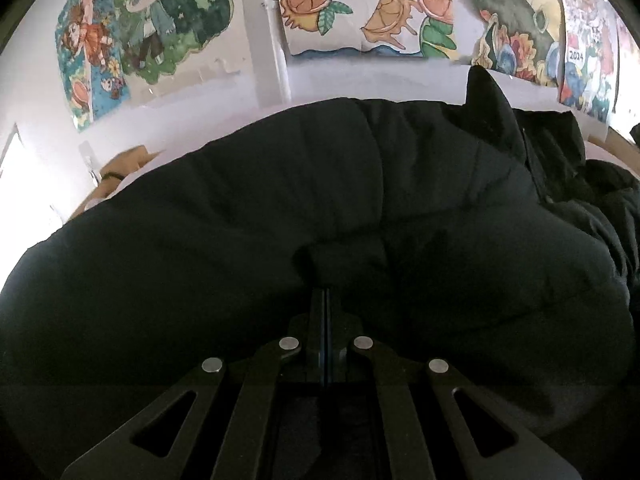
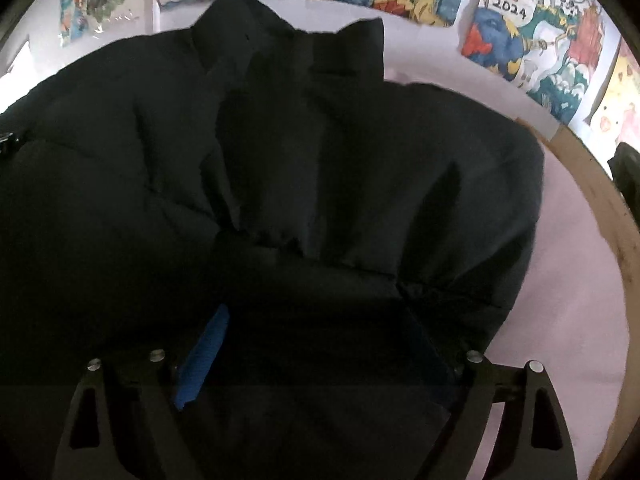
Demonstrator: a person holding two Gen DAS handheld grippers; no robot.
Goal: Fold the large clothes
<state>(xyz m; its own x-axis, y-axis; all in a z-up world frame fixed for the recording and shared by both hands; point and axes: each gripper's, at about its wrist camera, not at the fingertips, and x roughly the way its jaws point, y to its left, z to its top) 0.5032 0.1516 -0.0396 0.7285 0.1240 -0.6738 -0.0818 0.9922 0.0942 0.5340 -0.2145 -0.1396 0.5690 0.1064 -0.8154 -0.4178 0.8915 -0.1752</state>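
A large black padded jacket (image 1: 320, 208) fills both views and lies bunched on a pale pink surface (image 2: 576, 280). My left gripper (image 1: 326, 292) is shut, its fingers pressed together with their tips pinching a fold of the jacket. In the right wrist view the jacket (image 2: 280, 160) covers the space between my right gripper's (image 2: 320, 320) spread fingers. The left blue pad (image 2: 204, 356) shows; the right pad is mostly hidden by dark cloth. Cloth lies between the open jaws.
A wall with colourful cartoon posters (image 1: 360, 8) stands behind the surface. A wooden rim (image 2: 600, 208) borders the pink surface on the right. A brown object (image 1: 124, 168) sits at the far left beside the jacket.
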